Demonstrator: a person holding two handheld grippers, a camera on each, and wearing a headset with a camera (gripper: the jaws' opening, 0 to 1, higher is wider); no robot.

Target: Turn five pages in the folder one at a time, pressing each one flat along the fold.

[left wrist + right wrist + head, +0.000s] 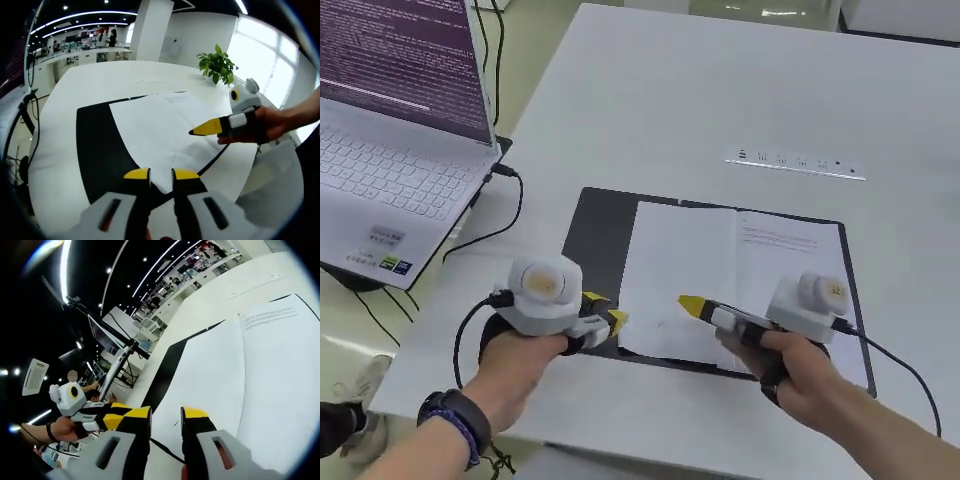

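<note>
Here we are over the black folder (595, 240), one of it, lying open on the white table (720, 90) with two white pages showing. The left page (675, 270) is blank. The right page (790, 260) has a few lines of print at its top, too small to read.

The left gripper (608, 312) sits at the folder's near-left edge, its yellow tips just over the black cover beside the left page's lower corner. In its own view the jaws stand a narrow gap apart with nothing between them. The right gripper (692, 304) points in from the folder's near-right side, its yellow tip over the lower part of the left page near the fold. In the right gripper view its jaws are parted too, and nothing is gripped.

Well to the left of the folder is one open laptop (390, 150). Its purple screen is filled with lines of text and there are small stickers on its palm rest, but none of it is legible. A black cable (510, 215) curls between the laptop and the folder. Beyond the folder's far edge, one socket panel (795, 162) is set into the table, its markings unreadable.

There is a dark wristband (455, 412) on the left wrist. In the left gripper view, one potted plant (217, 62) stands far past the folder.
</note>
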